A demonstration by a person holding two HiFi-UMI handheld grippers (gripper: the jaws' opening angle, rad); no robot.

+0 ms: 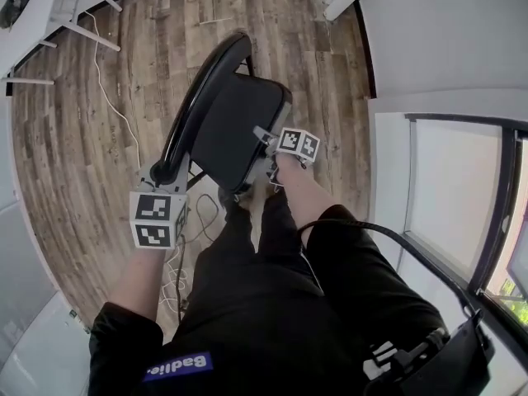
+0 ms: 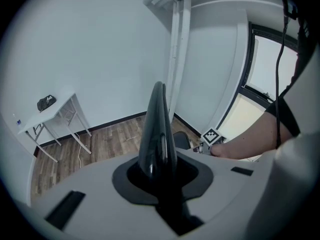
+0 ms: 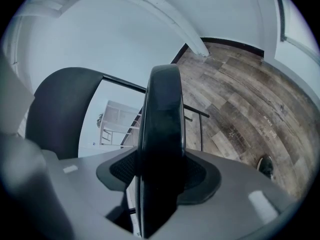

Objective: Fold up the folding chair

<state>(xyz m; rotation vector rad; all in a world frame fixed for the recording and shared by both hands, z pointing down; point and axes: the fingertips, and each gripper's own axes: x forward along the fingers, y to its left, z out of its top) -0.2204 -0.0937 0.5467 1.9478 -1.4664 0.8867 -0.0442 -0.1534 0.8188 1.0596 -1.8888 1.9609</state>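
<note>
Over the wood-plank floor, just ahead of the person's legs, stands the black folding chair. The left gripper clamps the backrest's thin edge and the right gripper clamps the seat's thick rim. White lettering marks a blue patch on the person's black top.

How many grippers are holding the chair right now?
2. The left gripper is clamped on the backrest rim, at the head view's left; the right gripper is clamped on the seat edge, mid-picture.
</note>
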